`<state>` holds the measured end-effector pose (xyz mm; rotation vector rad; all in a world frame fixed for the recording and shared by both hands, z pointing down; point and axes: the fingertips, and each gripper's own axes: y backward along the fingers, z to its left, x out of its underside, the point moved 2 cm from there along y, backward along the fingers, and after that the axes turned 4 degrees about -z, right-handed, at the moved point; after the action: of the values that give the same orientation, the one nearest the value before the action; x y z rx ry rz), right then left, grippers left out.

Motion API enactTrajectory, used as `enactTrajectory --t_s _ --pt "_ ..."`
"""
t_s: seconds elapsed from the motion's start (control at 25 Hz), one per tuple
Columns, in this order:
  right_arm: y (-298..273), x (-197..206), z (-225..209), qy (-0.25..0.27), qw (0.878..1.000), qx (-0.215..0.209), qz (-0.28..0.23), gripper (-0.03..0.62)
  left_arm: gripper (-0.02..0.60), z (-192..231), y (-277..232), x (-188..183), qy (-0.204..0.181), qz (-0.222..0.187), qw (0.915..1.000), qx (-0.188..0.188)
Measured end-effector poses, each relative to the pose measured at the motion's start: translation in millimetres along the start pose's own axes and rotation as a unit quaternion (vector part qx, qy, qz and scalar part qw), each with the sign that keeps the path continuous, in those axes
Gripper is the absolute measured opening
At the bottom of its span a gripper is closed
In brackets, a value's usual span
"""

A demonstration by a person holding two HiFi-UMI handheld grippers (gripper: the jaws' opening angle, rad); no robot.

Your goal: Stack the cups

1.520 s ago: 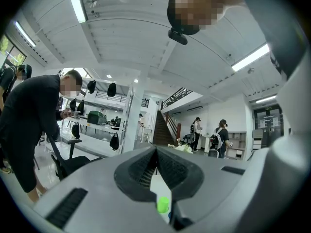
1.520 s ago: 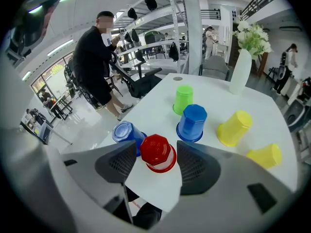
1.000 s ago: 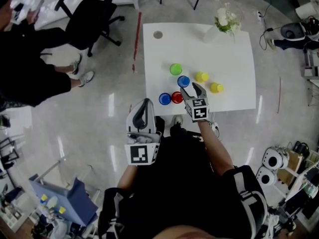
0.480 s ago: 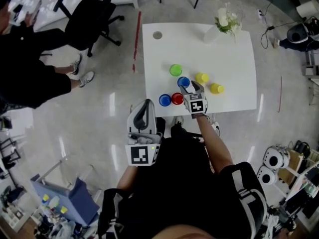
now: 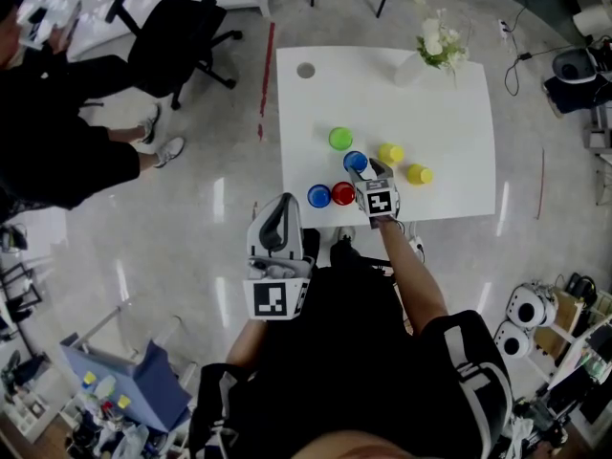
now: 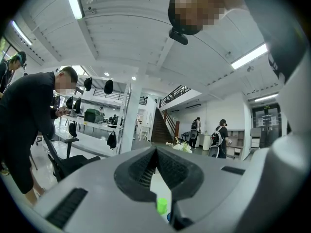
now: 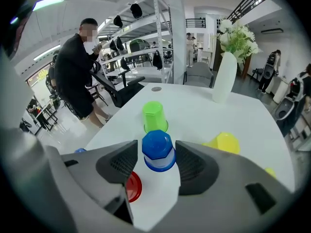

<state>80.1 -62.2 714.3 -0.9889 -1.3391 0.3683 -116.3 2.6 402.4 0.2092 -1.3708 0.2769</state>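
Note:
On the white table (image 5: 449,113) stand several upturned cups. A blue cup (image 5: 356,162) (image 7: 158,151) sits between the fingers of my right gripper (image 5: 369,168) (image 7: 156,147), which is open with a jaw close on each side of the cup. Behind it is a green cup (image 5: 340,139) (image 7: 155,116). To its right are two yellow cups (image 5: 390,153) (image 5: 419,174). A red cup (image 5: 343,194) (image 7: 132,187) and a second blue cup (image 5: 319,196) stand near the front edge. My left gripper (image 5: 280,204) (image 6: 156,152) is shut, off the table by its front left corner.
A white vase with flowers (image 5: 421,60) (image 7: 224,76) stands at the table's far right. A round hole (image 5: 306,69) is in the far left corner. A black office chair (image 5: 177,41) and a person in black (image 5: 57,132) are on the floor to the left.
My right gripper has moved forward a little, so its jaws now stand on either side of the blue cup. The left gripper has stayed where it was.

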Motion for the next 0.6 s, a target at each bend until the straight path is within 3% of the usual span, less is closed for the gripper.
enactTrajectory --t_s 0.16,0.6 --pt "-1 3 -3 -0.001 1.0 -0.001 0.0 0.224 0.02 -4 -1 1 0.002 0.0 1.0 -0.002" --pt "24 -7 -5 -0.007 1.0 0.003 -0.021 0.218 0.02 -8 1 -1 0.004 -0.005 0.9999 0.009"
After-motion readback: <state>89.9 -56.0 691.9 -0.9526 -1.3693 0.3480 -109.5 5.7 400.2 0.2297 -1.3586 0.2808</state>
